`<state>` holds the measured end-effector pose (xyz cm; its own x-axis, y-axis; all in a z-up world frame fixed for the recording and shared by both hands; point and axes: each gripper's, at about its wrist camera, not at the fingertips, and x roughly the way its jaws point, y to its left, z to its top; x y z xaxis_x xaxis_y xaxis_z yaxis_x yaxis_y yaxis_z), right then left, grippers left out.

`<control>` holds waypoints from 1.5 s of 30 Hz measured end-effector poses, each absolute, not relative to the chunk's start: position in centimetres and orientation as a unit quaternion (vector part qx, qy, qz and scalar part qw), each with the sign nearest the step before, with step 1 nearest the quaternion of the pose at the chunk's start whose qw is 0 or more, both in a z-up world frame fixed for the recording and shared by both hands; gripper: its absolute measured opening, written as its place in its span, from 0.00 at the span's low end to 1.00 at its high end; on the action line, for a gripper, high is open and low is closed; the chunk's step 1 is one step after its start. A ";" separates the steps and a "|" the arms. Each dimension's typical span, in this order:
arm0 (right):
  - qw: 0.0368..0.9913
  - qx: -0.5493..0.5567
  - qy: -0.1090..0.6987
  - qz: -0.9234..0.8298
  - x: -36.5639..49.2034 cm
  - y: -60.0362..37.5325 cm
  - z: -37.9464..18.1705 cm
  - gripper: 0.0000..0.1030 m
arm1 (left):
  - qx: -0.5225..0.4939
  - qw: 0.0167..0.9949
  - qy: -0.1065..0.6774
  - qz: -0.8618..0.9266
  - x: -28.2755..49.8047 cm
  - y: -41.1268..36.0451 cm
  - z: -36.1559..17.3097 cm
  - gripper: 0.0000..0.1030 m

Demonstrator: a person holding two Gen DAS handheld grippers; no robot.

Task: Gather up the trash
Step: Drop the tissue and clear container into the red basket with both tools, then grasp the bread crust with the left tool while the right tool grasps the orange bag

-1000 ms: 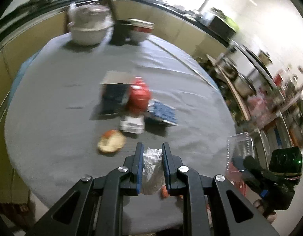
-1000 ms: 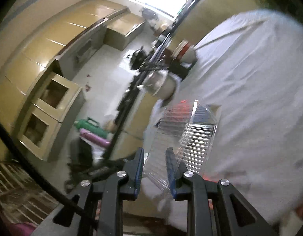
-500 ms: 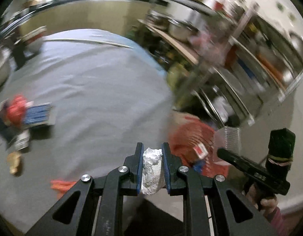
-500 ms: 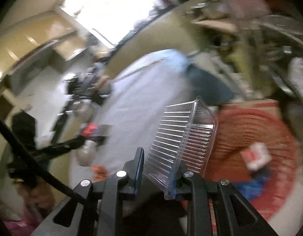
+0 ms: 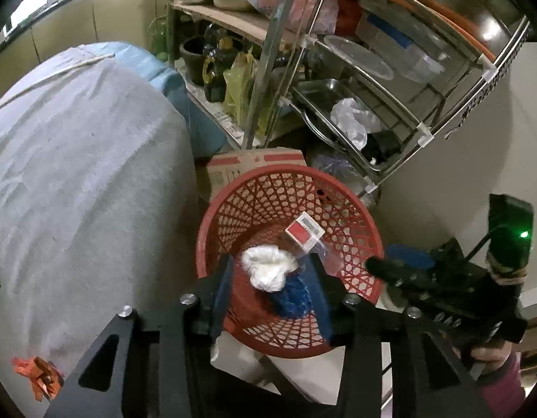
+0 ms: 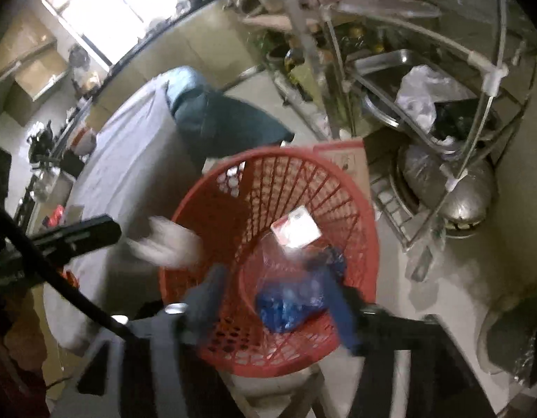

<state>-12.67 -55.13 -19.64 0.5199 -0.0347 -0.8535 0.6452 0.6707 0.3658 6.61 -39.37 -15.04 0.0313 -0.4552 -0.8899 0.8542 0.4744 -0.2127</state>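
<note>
Both grippers are hanging over a red basket [image 5: 341,202] that is sitting on a white stool near the edge of a table with a grey cloth [image 5: 77,174].

The left gripper [image 5: 271,289] is pointing down into the basket. Its jaws have just been opening and now they are standing apart. A white crumpled ball of paper [image 5: 268,268] is showing between them, but the pads are not touching it. It looks like it is loose over the basket. In the right wrist view the same white ball [image 6: 167,244] is just a blur at the near left rim of the basket [image 6: 365,230].

The right gripper [image 6: 278,299] is also pointing down into the basket. Its jaws have just been opening too, and they are wide apart. A clear plastic box [image 6: 285,264] is lying blurred inside the basket between them, not pinched.

A small red and white carton [image 5: 305,231] and a blue wrapper [image 5: 292,296] are lying in the basket. A scrap of orange wrapper [image 5: 37,378] is sitting on the cloth at the near left. A metal rack [image 5: 372,69] with pots and trays is standing behind the basket.
</note>
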 end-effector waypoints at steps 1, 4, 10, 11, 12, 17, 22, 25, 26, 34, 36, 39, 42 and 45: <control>0.805 0.346 0.431 -0.216 -12.6 -55.2 -19.3 0.62 | 0.195 0.694 0.509 -0.470 6.9 -39.2 -14.9 0.46; 0.815 0.346 0.406 -0.226 -13.0 -55.1 -18.2 0.62 | 0.170 0.710 0.506 -0.459 8.4 -37.7 -13.9 0.48; 0.838 0.344 0.365 -0.213 -11.3 -54.0 -16.5 0.62 | 0.140 0.756 0.498 -0.401 11.5 -31.9 -12.4 0.51; 0.843 0.341 0.362 -0.205 -10.6 -53.4 -16.1 0.62 | 0.138 0.763 0.494 -0.393 11.8 -30.7 -12.3 0.51; 0.847 0.339 0.361 -0.194 -9.7 -52.7 -15.8 0.62 | 0.137 0.769 0.491 -0.386 12.1 -29.7 -12.3 0.51; 0.864 0.311 0.372 -0.135 -5.0 -48.7 -14.8 0.62 | 0.094 0.817 0.480 -0.307 15.0 -20.1 -11.6 0.57; 0.874 0.280 0.392 -0.062 0.8 -43.3 -14.2 0.60 | 0.049 0.857 0.472 -0.200 18.3 -10.0 -11.3 0.58; 0.879 0.251 0.405 -0.019 3.8 -39.2 -14.1 0.60 | 0.025 0.872 0.470 -0.135 20.1 -4.2 -11.7 0.59; 0.880 0.242 0.409 -0.006 4.8 -37.9 -14.0 0.58 | 0.010 0.872 0.475 -0.117 20.8 -2.2 -12.0 0.59; 0.868 0.182 0.453 0.087 9.7 -28.4 -15.1 0.48 | -0.040 0.861 0.493 -0.120 22.9 1.6 -14.1 0.59; 0.863 0.179 0.463 0.095 10.2 -27.3 -15.6 0.48 | -0.038 0.857 0.496 -0.133 23.4 0.9 -14.4 0.59; 0.852 0.183 0.480 0.101 10.9 -26.2 -16.6 0.48 | -0.029 0.852 0.500 -0.153 24.4 -0.5 -15.0 0.59; 0.847 0.186 0.488 0.100 11.6 -26.3 -17.2 0.49 | -0.024 0.844 0.505 -0.179 25.3 -1.8 -15.4 0.59; 0.845 0.187 0.491 0.102 12.1 -26.1 -17.9 0.49 | -0.007 0.842 0.505 -0.190 26.2 -3.1 -15.9 0.59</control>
